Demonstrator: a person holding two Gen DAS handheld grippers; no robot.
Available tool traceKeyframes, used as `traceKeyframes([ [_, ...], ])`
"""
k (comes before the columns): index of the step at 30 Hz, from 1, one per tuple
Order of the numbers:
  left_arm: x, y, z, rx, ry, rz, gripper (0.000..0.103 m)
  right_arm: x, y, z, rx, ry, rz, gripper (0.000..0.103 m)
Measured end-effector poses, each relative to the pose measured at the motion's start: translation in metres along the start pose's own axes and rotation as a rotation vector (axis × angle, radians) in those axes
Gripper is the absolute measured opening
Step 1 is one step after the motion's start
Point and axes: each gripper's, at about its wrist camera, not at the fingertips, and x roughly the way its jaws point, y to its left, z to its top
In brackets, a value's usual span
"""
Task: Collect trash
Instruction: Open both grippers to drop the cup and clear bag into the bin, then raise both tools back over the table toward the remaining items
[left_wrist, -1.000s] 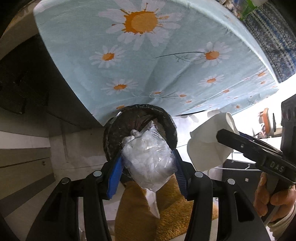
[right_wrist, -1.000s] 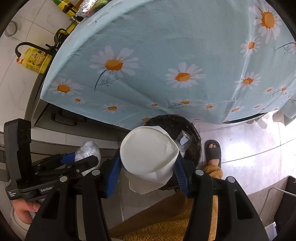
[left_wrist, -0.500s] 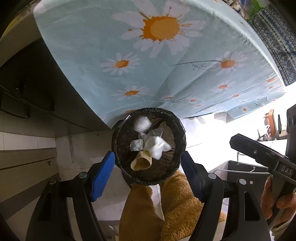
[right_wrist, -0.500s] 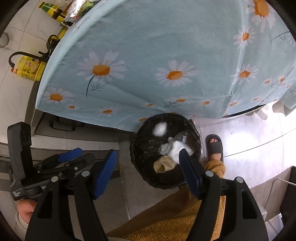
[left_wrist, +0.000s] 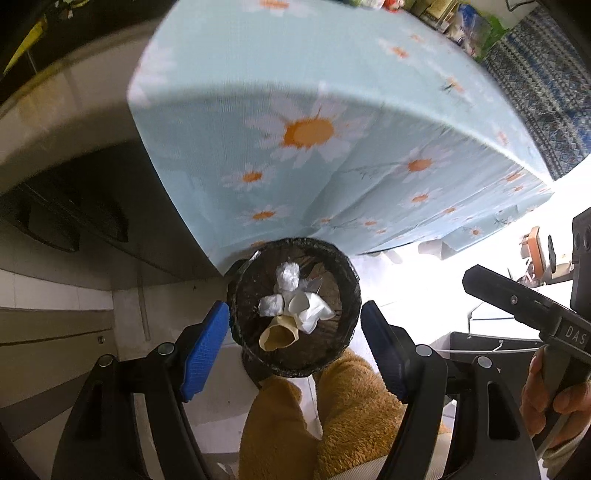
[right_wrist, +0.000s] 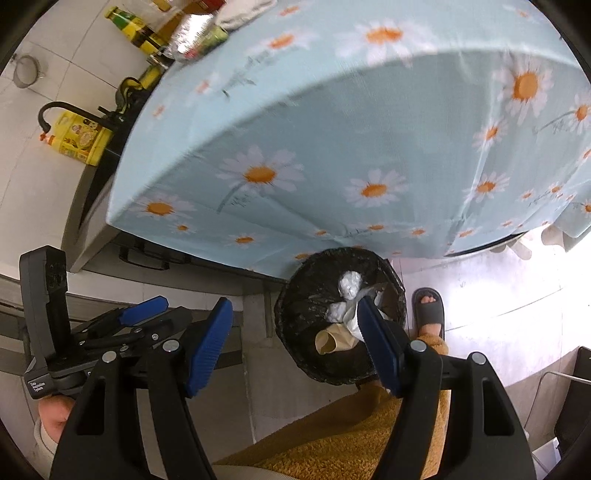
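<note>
Black-lined trash bin (left_wrist: 295, 308) on the floor beside the daisy tablecloth (left_wrist: 332, 147), holding crumpled plastic wrap (left_wrist: 287, 276), white tissue (left_wrist: 312, 313) and a tan paper cup (left_wrist: 277, 335). Left gripper (left_wrist: 295, 350) directly above bin, blue pads spread, empty. Right gripper (right_wrist: 295, 347) likewise spread and empty, above the bin's left rim.

My right gripper's finger (right_wrist: 376, 343) hides part of the white trash in the bin (right_wrist: 295, 314); the far tablecloth (left_wrist: 258, 55) blurs.
</note>
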Motion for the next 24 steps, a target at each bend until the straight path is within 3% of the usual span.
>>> traceKeyframes([
  [15, -0.080, -0.018, 0.009, 0.045, -0.203, -0.045, 0.072, -0.067, 0.033, 0.007, -0.073, -0.175, -0.005, 0.070],
  [24, -0.112, -0.024, 0.023, 0.082, -0.278, -0.066, 0.072, -0.110, 0.045, 0.019, -0.100, -0.295, -0.016, 0.070],
])
